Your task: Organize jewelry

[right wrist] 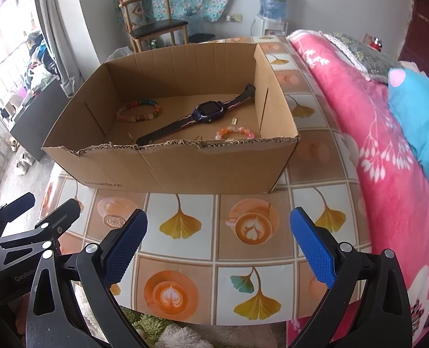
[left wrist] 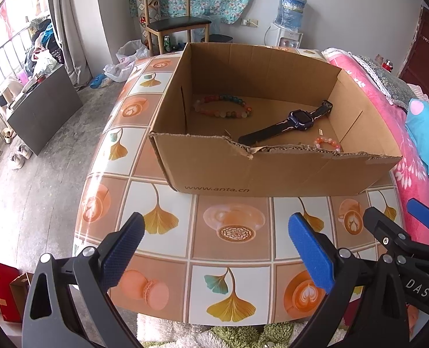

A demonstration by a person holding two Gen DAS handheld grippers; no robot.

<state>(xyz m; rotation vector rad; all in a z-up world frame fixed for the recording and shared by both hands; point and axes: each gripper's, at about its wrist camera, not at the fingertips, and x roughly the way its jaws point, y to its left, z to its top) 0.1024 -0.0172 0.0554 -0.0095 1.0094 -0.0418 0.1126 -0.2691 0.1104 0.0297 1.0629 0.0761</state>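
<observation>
An open cardboard box (left wrist: 214, 171) (right wrist: 171, 171) stands on the patterned table. Inside lie a multicoloured bead bracelet (left wrist: 223, 106) (right wrist: 139, 110), a dark purple smartwatch (left wrist: 289, 123) (right wrist: 197, 117) and a pink bead bracelet (left wrist: 327, 144) (right wrist: 234, 132) near the front wall. A tiny metal piece (right wrist: 234, 121) lies beside the watch. My left gripper (left wrist: 214, 246) is open above the table's near edge, in front of the box, with nothing between its fingers. My right gripper (right wrist: 218, 243) is open too, just right of the left one (right wrist: 32, 226), and is seen from the left wrist as well (left wrist: 402, 226).
The table (right wrist: 310, 156) carries a tile-pattern cloth with leaves and coffee cups. A pink floral blanket (right wrist: 373, 145) and a blue pillow (right wrist: 417, 116) lie at the right. A wooden chair (left wrist: 171, 26) and a water dispenser (left wrist: 289, 20) stand behind. A shaggy rug (left wrist: 214, 333) lies below the table's edge.
</observation>
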